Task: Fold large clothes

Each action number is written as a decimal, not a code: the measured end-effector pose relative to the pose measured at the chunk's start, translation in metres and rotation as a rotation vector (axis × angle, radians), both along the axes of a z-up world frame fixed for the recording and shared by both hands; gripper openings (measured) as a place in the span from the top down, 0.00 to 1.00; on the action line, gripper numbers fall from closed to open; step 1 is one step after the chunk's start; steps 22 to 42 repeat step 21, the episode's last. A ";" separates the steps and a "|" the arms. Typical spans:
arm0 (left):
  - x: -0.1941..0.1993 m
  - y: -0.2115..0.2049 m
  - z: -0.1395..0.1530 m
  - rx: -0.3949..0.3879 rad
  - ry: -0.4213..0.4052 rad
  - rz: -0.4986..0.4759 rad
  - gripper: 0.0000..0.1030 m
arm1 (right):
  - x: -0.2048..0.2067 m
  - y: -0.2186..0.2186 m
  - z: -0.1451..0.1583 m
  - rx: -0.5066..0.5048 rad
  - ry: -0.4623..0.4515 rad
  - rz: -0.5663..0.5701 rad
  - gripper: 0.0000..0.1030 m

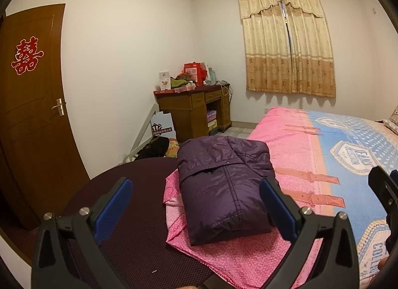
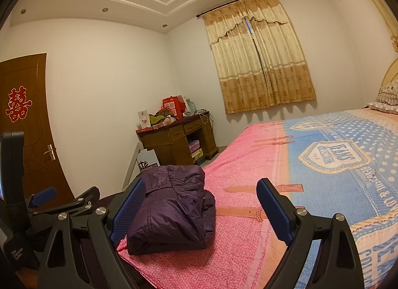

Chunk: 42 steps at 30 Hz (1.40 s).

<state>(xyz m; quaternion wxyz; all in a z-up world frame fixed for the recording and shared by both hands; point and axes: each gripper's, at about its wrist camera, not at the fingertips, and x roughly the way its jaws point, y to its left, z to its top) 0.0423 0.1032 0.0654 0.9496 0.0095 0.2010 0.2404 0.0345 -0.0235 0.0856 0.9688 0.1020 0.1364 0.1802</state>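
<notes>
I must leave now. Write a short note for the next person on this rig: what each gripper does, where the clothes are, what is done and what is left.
Left gripper: open, holds nothing, apart from the jacket.
Right gripper: open, holds nothing.
Purple jacket: folded into a compact bundle, lying on the pink part of the bedspread near the bed's corner.
Done: this jacket looks folded.
Left: no other unfolded garment shows on the bed; perhaps only tidy the bundle's loose right edge.

The left gripper (image 1: 196, 194) has its jaws spread wide – nothing is between the blue pads (image 1: 113, 208). The right gripper (image 2: 201, 194) is also wide apart and empty, and both point slightly downward.
</notes>
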 end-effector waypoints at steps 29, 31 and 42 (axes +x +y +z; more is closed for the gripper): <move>0.003 0.002 -0.002 -0.003 0.016 -0.004 0.00 | -0.001 0.003 -0.006 0.002 0.013 0.002 0.12; 0.003 0.002 -0.002 -0.003 0.016 -0.004 0.00 | -0.001 0.003 -0.006 0.002 0.013 0.002 0.12; 0.003 0.002 -0.002 -0.003 0.016 -0.004 0.00 | -0.001 0.003 -0.006 0.002 0.013 0.002 0.12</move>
